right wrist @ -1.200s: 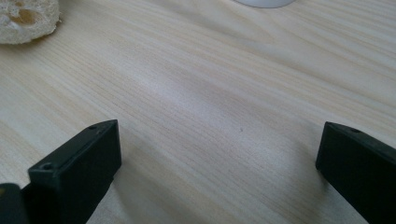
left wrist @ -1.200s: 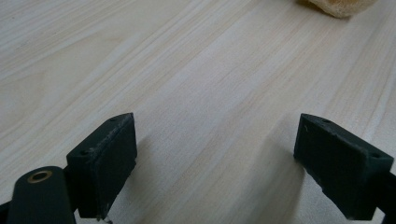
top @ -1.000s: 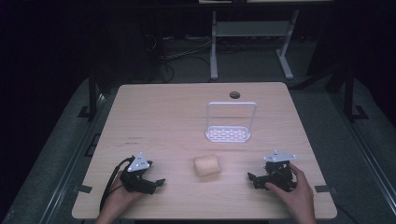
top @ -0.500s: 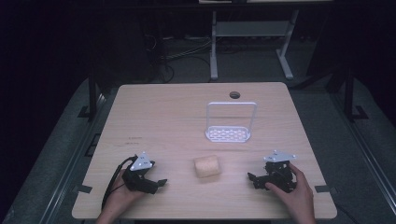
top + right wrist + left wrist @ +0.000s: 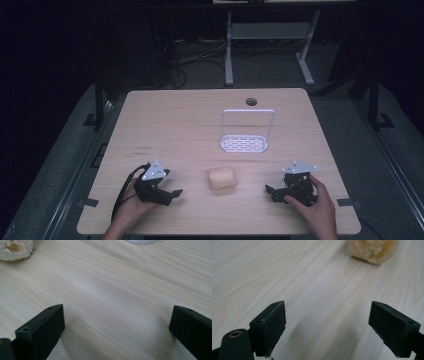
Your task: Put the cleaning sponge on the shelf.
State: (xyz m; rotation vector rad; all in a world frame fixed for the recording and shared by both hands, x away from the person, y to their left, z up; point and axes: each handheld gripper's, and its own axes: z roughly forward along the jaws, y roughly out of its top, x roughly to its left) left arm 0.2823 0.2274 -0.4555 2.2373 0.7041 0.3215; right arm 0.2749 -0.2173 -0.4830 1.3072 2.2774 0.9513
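Loofah piece (image 5: 222, 177), cut off in both gripper views, lies between 2 grippers, jaws apart.

High view: fixed above my side, facing forward and down, far enough to take in the whole counter (image 5: 200, 125). Left view rides my left tongs (image 5: 328, 325), low and close over the wood, facing the sponge (image 5: 374, 250). Right view rides my right tongs (image 5: 116, 327), equally low. Both share the sponge with the high view; the right view also catches the rack (image 5: 141, 241) base.
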